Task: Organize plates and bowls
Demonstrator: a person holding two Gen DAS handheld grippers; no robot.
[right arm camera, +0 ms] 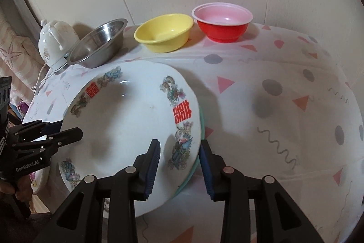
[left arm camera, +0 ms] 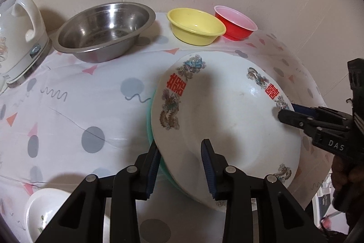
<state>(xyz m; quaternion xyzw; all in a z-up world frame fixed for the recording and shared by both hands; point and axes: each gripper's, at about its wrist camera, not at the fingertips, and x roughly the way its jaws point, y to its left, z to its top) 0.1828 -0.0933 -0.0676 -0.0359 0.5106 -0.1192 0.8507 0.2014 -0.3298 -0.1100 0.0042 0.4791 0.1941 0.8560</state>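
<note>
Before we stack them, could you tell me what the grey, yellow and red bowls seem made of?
Grey bowl: probably stainless steel; brushed, mirror-like glints. Yellow bowl: likely plastic; uniform colour, soft sheen. Red bowl: apparently thin plastic; pale pink inside, thin white rim.

Pale green plate [left arm camera: 149, 126] mostly hidden under large white dragon-patterned porcelain plate [left arm camera: 227, 120]; only a thin rim edge shows. White ceramic electric kettle [left arm camera: 20, 38] cut off by left frame edge. Small white floral bowl [left arm camera: 45, 213] half covered by black gripper arm, its pattern too small to read.
</note>
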